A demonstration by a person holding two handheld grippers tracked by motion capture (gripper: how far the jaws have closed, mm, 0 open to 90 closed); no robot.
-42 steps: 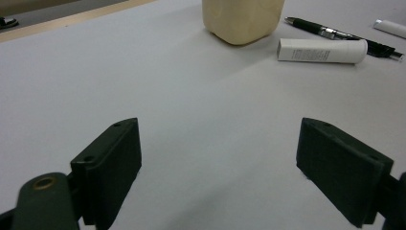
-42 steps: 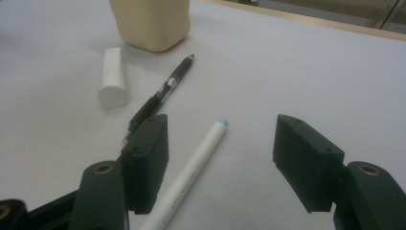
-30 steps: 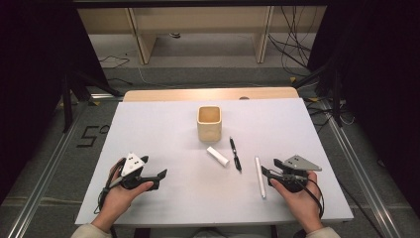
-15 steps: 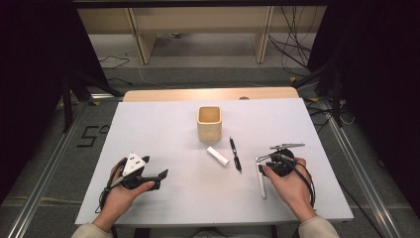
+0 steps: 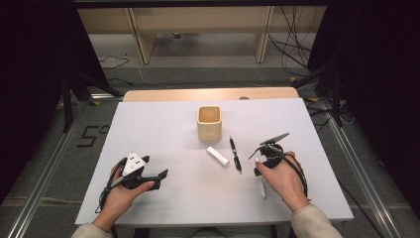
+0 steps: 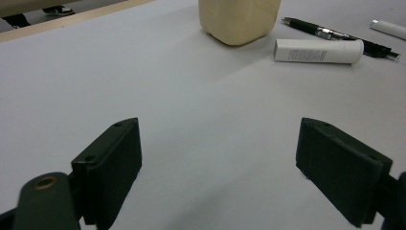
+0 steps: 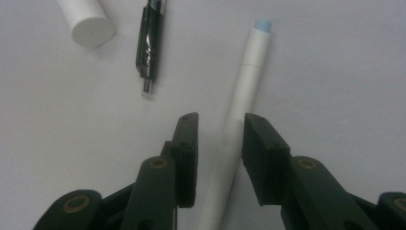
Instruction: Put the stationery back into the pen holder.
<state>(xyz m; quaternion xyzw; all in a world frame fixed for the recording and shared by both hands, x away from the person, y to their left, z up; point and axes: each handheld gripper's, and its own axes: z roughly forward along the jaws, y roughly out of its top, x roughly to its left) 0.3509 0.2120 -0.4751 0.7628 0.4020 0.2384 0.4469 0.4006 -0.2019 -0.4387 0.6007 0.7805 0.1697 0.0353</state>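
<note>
Right hand-held gripper (image 7: 220,132) jaws closing, straddling white pen (image 7: 239,115), pads not yet touching.

Soft overhead light, table (image 5: 163,124) bright, surroundings nearly black. Faint shadows, no glare. Right gripper view bit blurry close up, grainy.

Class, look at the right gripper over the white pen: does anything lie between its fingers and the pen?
Nothing visible does. The right gripper straddles the white pen, which lies flat on the table between its fingers, gaps either side. The black pen and white tube lie off to one side.
</note>
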